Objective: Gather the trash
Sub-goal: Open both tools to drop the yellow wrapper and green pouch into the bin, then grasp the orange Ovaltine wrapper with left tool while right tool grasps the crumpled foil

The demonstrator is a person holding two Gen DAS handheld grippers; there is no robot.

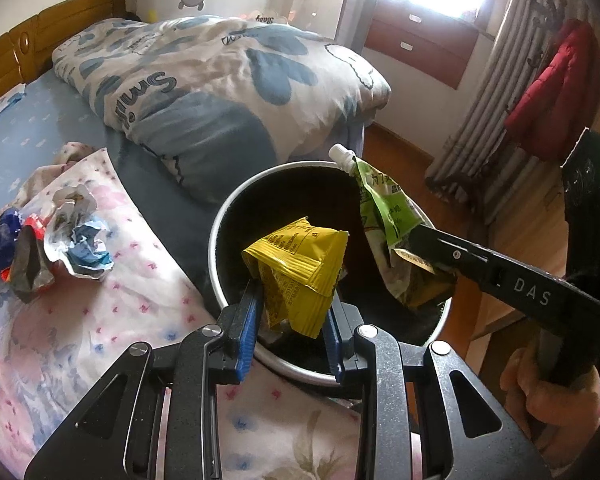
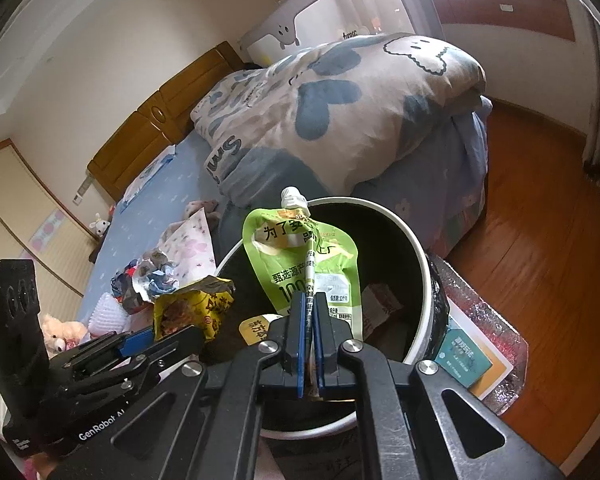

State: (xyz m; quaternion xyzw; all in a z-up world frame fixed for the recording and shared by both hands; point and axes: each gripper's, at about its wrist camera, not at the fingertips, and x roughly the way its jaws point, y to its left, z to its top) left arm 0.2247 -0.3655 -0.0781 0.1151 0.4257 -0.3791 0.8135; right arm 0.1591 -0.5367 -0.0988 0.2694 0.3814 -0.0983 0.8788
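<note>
Your left gripper (image 1: 290, 316) pinches the crumpled yellow foil wrapper (image 1: 300, 272) over the round white-rimmed black bin (image 1: 236, 204); spread those fingers first. Then your right gripper (image 2: 309, 344), clamped on the green spouted drink pouch (image 2: 304, 264), should release it well inside the rim so neither piece catches the edge

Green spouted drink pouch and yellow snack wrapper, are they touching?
Apart. The left wrist view shows dark bin interior between the green spouted drink pouch and the yellow snack wrapper.

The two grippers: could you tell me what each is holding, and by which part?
The left gripper pinches the yellow snack wrapper by its lower end; the right gripper clamps the green spouted pouch at its bottom edge, over the trash bin.
</note>
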